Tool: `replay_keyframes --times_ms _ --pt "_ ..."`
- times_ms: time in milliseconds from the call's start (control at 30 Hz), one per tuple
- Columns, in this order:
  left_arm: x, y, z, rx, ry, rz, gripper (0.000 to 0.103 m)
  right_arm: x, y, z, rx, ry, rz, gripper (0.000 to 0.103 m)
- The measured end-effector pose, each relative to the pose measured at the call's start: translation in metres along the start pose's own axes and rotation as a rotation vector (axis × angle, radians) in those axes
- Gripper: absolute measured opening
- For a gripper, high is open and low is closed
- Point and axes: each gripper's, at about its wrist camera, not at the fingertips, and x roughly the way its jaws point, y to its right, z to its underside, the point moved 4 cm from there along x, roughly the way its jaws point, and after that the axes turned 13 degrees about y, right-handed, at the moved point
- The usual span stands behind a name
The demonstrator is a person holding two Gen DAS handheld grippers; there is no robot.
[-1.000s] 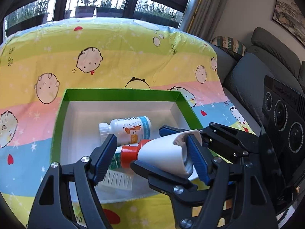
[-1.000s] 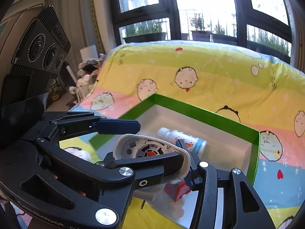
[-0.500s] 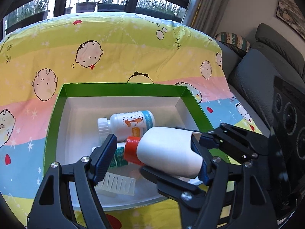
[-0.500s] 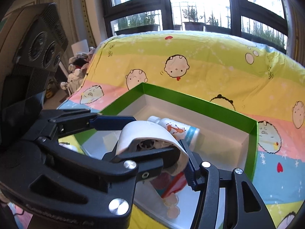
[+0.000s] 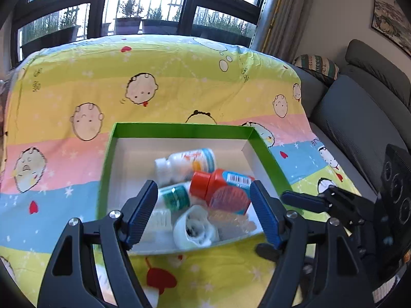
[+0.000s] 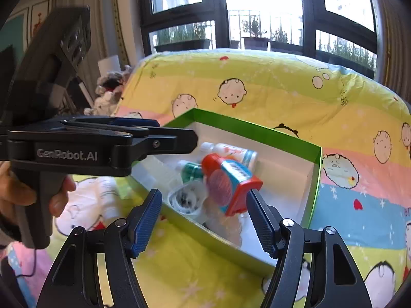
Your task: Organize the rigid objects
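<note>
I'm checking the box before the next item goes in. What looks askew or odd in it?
The red-capped bottle lies tilted on top of the other bottles in the green box, not flat. The white cup lies on its side at the near edge. Nothing looks spilled.

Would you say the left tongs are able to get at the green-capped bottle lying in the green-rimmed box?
Probably yes: the left tongs are open and empty, with the green-capped bottle uncovered just ahead, though the red-capped bottle crowds it.

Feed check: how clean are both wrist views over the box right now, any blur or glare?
Left wrist view: bottles in the green box are motion-smeared, the white cup soft, windows bright behind. Right wrist view: red-capped bottle blurred, window glare blown out at top, fisheye bending the edges.
</note>
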Motion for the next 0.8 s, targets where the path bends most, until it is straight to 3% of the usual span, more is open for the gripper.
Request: replay_keyframes --times_ms 333,633,800 --pt "-0.054 -0.036 0.033 0.003 -0.023 -0.079 0.073 -0.01 -0.046 0.025 -0.029 -0.077 -0.077 0.07" --pt "-0.082 -0.078 0.08 -0.039 -0.091 -0.165 0.073 0.013 -0.099 0.051 -0.039 -0.141 -0.174 0.07" --pt "-0.087 -0.089 0.089 -0.062 -0.097 -0.183 0.073 0.036 -0.122 0.054 -0.056 -0.16 -0.21 0.07"
